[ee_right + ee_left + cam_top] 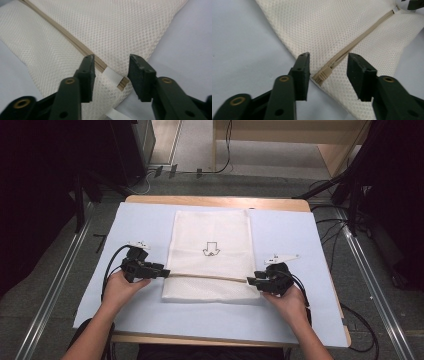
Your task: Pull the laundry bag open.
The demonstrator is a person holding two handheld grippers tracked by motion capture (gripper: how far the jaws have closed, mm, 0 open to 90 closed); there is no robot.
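Left gripper [328,65] and right gripper [111,67]: both spread wide, pinching nothing. Between each pair, one end of the tan zipper [207,276], running sideways across the white mesh bag [210,227].

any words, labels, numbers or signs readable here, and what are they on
No words, brands or numbers can be read.
One sign: a small dark outline of a downward arrow, printed on the white mesh bag in the high view; no lettering shows with it.
The white tab over the bag's zipper, seen in the right gripper view, is blank.
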